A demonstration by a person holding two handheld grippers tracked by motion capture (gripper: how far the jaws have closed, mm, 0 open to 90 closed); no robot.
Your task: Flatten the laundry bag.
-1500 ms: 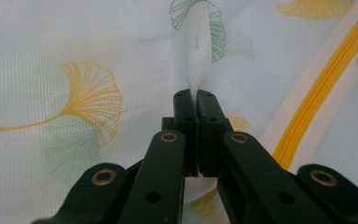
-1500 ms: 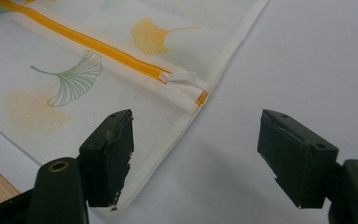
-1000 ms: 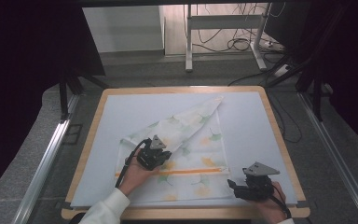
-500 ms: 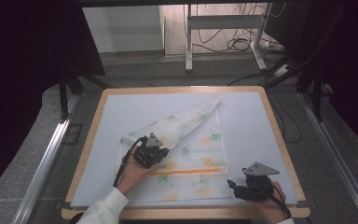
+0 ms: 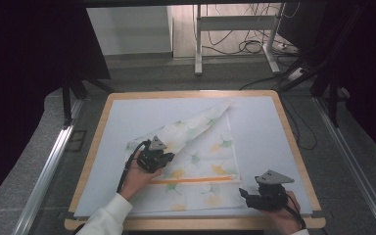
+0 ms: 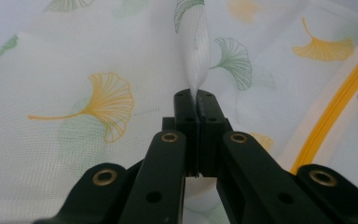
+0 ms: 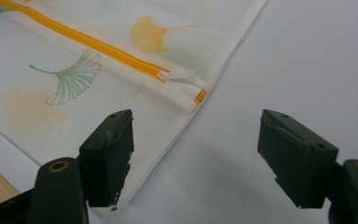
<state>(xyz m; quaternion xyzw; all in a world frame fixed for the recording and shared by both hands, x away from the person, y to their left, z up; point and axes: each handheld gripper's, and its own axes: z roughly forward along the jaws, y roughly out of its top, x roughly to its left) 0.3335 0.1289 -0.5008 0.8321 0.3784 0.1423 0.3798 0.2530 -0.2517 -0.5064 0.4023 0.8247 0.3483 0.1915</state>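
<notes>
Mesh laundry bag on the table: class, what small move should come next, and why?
Probably carry the pinched fold further across. The left gripper is shut on a ridge of the mesh laundry bag, one corner already folded over, while the right gripper sits open beside the zipper end, holding nothing.

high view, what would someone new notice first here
A white mesh bag printed with ginkgo leaves lies mid-table, one corner folded over, an orange zipper across its near part. The left gripper pinches a ridge of the mesh with its jaws shut. The right gripper sits open at the bag's near right corner.
</notes>
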